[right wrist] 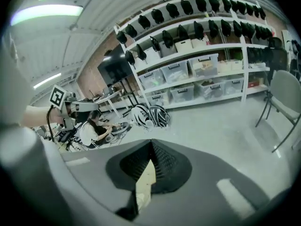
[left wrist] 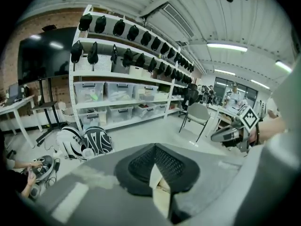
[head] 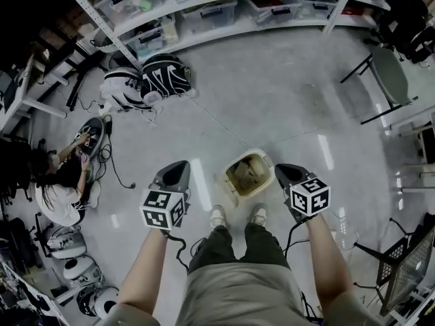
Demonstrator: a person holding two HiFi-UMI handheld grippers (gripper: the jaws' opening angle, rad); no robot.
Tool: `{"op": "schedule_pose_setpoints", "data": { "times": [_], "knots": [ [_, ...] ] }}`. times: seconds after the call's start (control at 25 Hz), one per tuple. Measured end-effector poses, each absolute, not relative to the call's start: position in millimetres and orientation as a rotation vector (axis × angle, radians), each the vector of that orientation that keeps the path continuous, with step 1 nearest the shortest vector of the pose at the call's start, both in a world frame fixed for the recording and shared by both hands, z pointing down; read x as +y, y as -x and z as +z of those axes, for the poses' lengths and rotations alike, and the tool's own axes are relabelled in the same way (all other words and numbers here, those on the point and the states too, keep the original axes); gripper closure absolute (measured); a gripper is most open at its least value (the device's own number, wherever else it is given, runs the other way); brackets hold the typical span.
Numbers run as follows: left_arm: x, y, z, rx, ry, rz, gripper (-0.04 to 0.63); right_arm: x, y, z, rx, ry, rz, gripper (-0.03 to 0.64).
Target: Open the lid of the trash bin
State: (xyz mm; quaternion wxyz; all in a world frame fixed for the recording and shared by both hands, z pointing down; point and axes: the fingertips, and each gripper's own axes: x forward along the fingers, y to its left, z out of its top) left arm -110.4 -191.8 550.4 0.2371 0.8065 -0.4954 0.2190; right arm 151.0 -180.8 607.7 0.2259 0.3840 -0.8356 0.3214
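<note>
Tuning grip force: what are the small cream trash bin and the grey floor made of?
Small cream trash bin: likely moulded plastic, matte; uniform colour, rounded corners. Grey floor: probably sealed concrete or a coating, semi-gloss; it carries stretched bright reflections.

A pale grey polished floor catches streaks of reflected light. Along the far side runs white metal shelving loaded with clear storage bins, with rows of dark rounded gear hung on its top tiers. A large black screen stands before a brick wall. A grey chair sits near the shelving. Two black-and-white striped bags lie on the floor at its foot. Strip lights run along the ribbed ceiling.
</note>
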Motion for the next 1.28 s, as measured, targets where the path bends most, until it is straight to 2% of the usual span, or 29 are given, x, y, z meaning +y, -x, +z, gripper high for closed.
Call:
{"op": "schedule_pose_setpoints", "data": {
  "times": [0.68,0.88,1.28],
  "knots": [
    [-174.1,88.6,322.6,-1.45,-2.519,0.318,0.594,-168.3,-128.8,286.0,-2.739,-1.255,0.296,0.614],
    [-161.2,89.6,252.4,-1.55,-2.61,0.155,0.594,-151.5,-126.2,219.7,-2.807,-1.317,0.133,0.614],
    [-144.3,71.5,166.7,-1.58,-2.821,0.073,0.594,-110.7,-117.0,122.5,-2.872,-1.392,-0.241,0.614]
  ]
}}
